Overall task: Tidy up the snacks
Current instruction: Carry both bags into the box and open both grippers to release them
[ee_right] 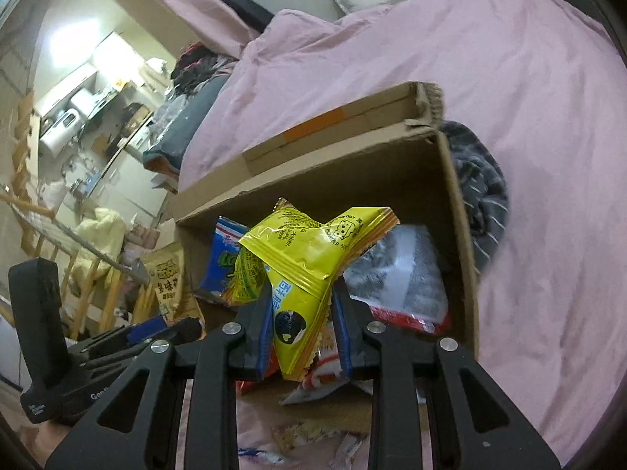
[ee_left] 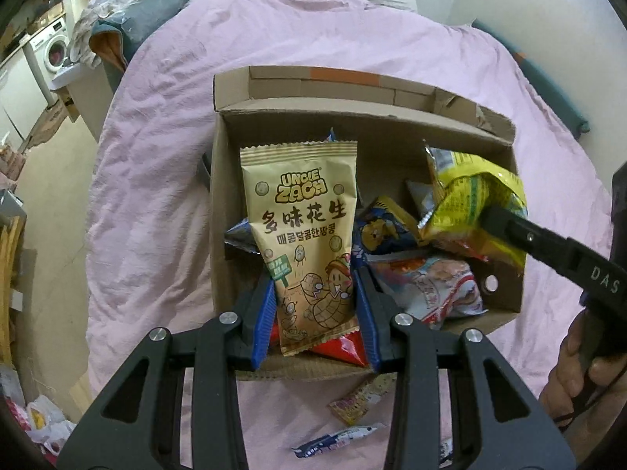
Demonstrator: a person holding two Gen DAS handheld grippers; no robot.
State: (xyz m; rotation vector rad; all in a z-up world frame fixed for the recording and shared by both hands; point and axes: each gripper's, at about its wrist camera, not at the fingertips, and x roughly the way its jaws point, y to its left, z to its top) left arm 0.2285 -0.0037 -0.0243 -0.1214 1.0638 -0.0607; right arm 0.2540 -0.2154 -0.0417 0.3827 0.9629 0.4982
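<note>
Tan peanut packet (ee_left: 309, 243), upright, pinched at its lower half by left gripper (ee_left: 318, 313) jaws; it hangs over the near-left part of the open cardboard box (ee_left: 219, 196). Yellow snack bag (ee_right: 301, 274), crumpled, pinched between right gripper (ee_right: 301, 337) jaws, held above the box's right side. Box already holds several packets: blue (ee_left: 382, 231), white-and-red (ee_left: 443, 290), red (ee_left: 345, 348). Box sits on a pink duvet (ee_left: 164, 156) on the bed. Two small wrapped snacks (ee_left: 341, 438) lie loose on the duvet, just in front of the box.
</note>
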